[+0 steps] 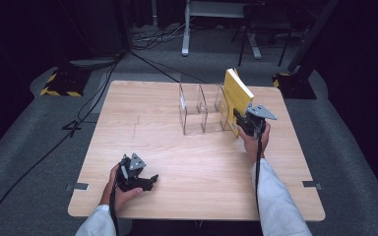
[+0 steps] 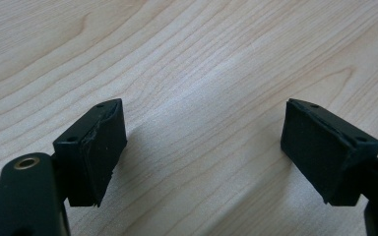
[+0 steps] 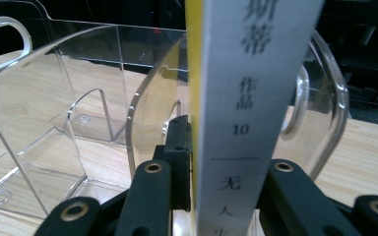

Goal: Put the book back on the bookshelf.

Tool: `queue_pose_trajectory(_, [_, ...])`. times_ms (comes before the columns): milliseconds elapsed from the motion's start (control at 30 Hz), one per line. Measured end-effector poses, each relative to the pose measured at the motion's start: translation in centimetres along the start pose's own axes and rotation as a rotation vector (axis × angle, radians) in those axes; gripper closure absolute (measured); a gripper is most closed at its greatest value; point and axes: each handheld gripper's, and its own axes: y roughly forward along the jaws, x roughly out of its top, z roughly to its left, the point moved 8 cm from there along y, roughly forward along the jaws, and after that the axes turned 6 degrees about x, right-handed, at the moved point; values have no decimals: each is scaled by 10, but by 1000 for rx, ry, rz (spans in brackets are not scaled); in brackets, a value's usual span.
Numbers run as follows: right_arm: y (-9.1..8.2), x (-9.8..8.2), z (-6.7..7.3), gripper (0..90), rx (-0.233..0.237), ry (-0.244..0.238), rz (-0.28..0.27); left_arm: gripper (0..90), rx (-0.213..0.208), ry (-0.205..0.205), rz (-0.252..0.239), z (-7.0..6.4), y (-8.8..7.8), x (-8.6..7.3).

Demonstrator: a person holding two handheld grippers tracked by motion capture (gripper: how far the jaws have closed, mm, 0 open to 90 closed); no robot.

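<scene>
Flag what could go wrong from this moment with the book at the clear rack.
1. The right gripper clamps the yellow book low on its spine, so it could tip or pivot.
2. The book may catch a divider of the clear rack and push the light rack along the table.

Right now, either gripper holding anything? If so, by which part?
The right gripper clamps the yellow book at the lower part of its spine, beside the clear rack. The left gripper is open, holding nothing.
</scene>
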Motion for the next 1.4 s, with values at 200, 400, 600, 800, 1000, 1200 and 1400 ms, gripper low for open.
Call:
queue_pose_trajectory(200, [-3,-7,-2,713,-6,-10,12,181,0,1,1,0,0,0])
queue_pose_trajectory(400, [-5,-19,-3,674,-6,-16,50,181,0,0,0,0,0,0])
queue_pose_trajectory(600, [-11,-24,-3,660,3,-12,66,181,-1,-4,0,0,0,0])
queue_pose_trajectory(800, [-21,-23,-3,662,20,-6,76,181,-3,-4,0,0,0,0])
queue_pose_trajectory(1000, [-27,-21,-7,662,28,-6,68,181,-3,-5,0,0,0,0])
queue_pose_trajectory(1200, [-32,-23,-13,662,20,-7,65,179,-1,8,2,0,1,1])
queue_pose_trajectory(1400, [-39,-21,-16,709,42,-3,69,179,-2,5,2,0,1,1])
